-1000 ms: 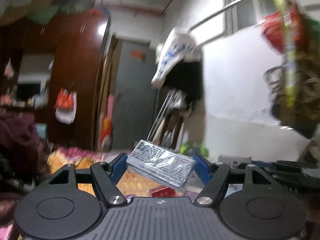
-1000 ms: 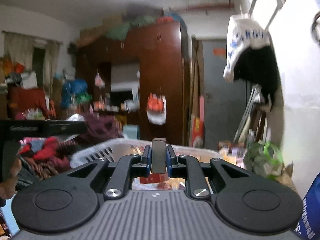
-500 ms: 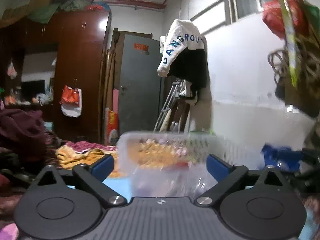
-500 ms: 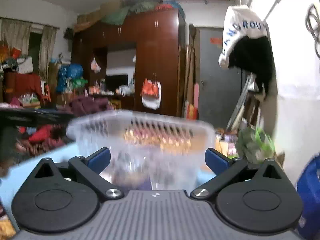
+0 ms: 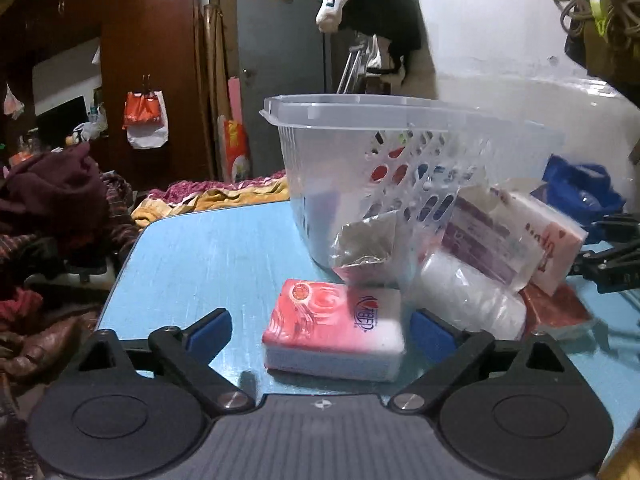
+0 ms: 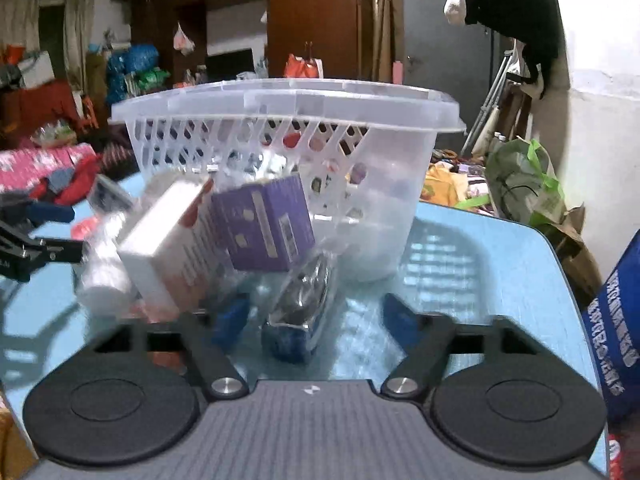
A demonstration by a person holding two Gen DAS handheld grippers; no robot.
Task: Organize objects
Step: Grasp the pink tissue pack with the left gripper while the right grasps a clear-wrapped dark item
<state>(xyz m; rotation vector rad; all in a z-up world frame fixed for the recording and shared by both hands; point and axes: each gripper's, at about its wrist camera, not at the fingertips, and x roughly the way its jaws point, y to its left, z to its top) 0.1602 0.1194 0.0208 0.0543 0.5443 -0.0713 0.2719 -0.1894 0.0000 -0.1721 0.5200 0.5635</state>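
Observation:
A clear plastic basket [image 5: 360, 152] stands on the blue table [image 5: 208, 248], also in the right wrist view [image 6: 280, 120]. My left gripper [image 5: 322, 330] is open around a red and white tissue pack [image 5: 334, 334] lying flat. Beside it lie a white roll [image 5: 472, 292], a purple-striped pack [image 5: 488, 240] and a pink-white pack [image 5: 556, 244]. My right gripper [image 6: 316, 322] is open around a shiny blue packet [image 6: 302, 308]. A purple box [image 6: 266, 226] and a white box [image 6: 168, 240] lean against the basket.
The other gripper's black arm shows at the right edge of the left view [image 5: 608, 264] and the left edge of the right view [image 6: 24, 248]. A blue bag [image 6: 616, 312] stands at the right. Clothes [image 5: 60, 200] pile beyond the table's left edge.
Both grippers let go of what they held, a grey wrapped pack on the left and a grey block on the right, opened wide and came down to the table by the basket.

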